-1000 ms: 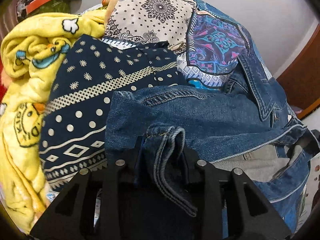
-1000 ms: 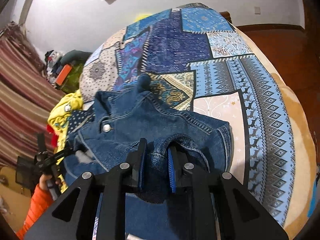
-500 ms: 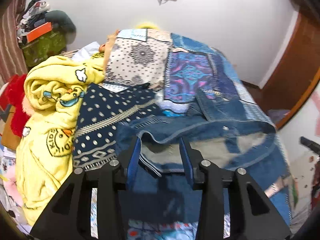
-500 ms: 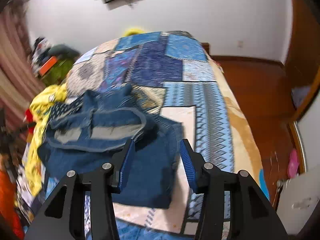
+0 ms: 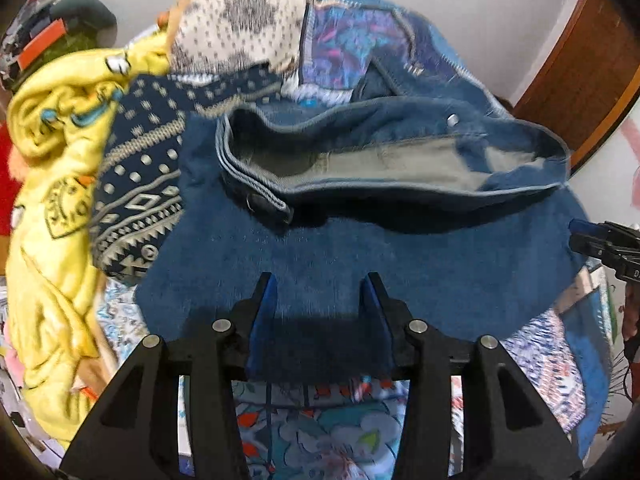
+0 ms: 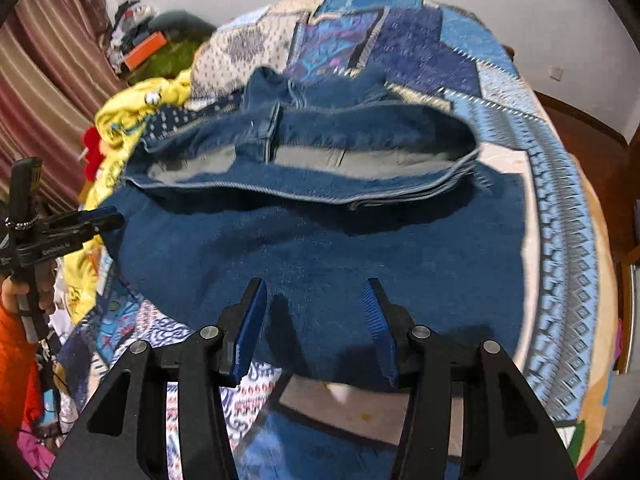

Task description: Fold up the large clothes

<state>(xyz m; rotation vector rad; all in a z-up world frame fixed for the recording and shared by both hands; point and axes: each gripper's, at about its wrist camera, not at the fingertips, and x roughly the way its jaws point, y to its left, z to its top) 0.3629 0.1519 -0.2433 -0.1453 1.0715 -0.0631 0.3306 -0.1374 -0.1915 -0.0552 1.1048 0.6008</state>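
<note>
A blue denim jacket (image 5: 360, 252) lies on the patchwork bedspread (image 6: 560, 208), its back panel spread flat toward me and its grey-lined upper part (image 5: 380, 164) folded over at the far side. It also shows in the right wrist view (image 6: 328, 248). My left gripper (image 5: 318, 292) is open and empty, its blue pads just above the jacket's near hem. My right gripper (image 6: 314, 292) is open and empty over the near hem further right. Each gripper shows at the edge of the other's view.
A yellow cartoon-print blanket (image 5: 52, 184) and a navy patterned garment (image 5: 140, 184) lie piled left of the jacket. Striped curtains (image 6: 44, 92) and clutter (image 6: 140, 44) stand at the far left. A wooden door (image 5: 592, 80) and wooden floor (image 6: 580, 120) are to the right of the bed.
Both grippers let go of the denim they were shut on and opened. They drew back toward the near hem, and the jacket now lies spread on the bed.
</note>
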